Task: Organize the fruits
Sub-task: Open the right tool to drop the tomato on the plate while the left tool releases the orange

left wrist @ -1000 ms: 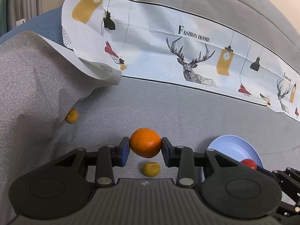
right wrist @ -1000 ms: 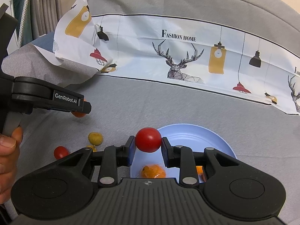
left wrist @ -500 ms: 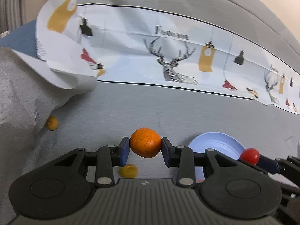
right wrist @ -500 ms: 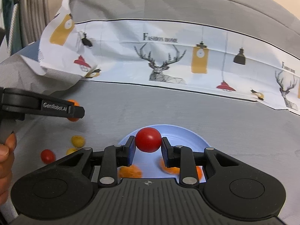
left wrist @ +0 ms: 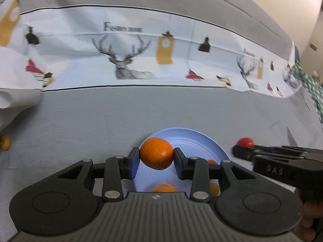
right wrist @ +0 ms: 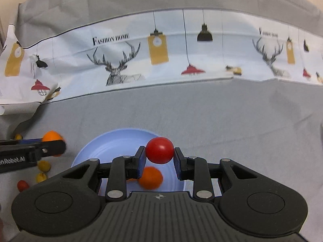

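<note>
1. Far to the left of the left gripper [left wrist: 156, 157], a small yellow fruit [left wrist: 4, 142] lies on the grey cloth [left wrist: 90, 125] at the edge of that view
2. The left gripper's blue pads [left wrist: 134, 162] are clamped on an orange mandarin [left wrist: 156, 156], one pad on each side, and the fruit is held above the near-left part of the pale blue plate [left wrist: 201, 139]
3. Below and behind that claw, lying in the plate, are blurred orange fruits: one straight beneath it [left wrist: 164, 188] and two smaller bits to its right [left wrist: 212, 162], partly hidden by the fingers
4. Beyond both claws a printed cloth [left wrist: 141, 46] with deer, lamps and the words FASHION HOME runs across the grey surface
5. In the right wrist view, left of the right gripper [right wrist: 159, 157] and off the plate, lie two yellow fruits [right wrist: 44, 165] and a red one [right wrist: 22, 185]; another yellow one [right wrist: 18, 136] sits farther back
6. The right gripper is closed tight on a red tomato [right wrist: 159, 150], pads pressing both sides, held over the right half of the plate, whose rim [right wrist: 113, 135] curves to the claw's left
7. Just under that claw, a little left, an orange mandarin [right wrist: 151, 177] rests in the plate
8. From the left wrist view the right gripper sits right of the plate's rim, and at the lower right edge a bit of the person's hand [left wrist: 309, 219] shows
</note>
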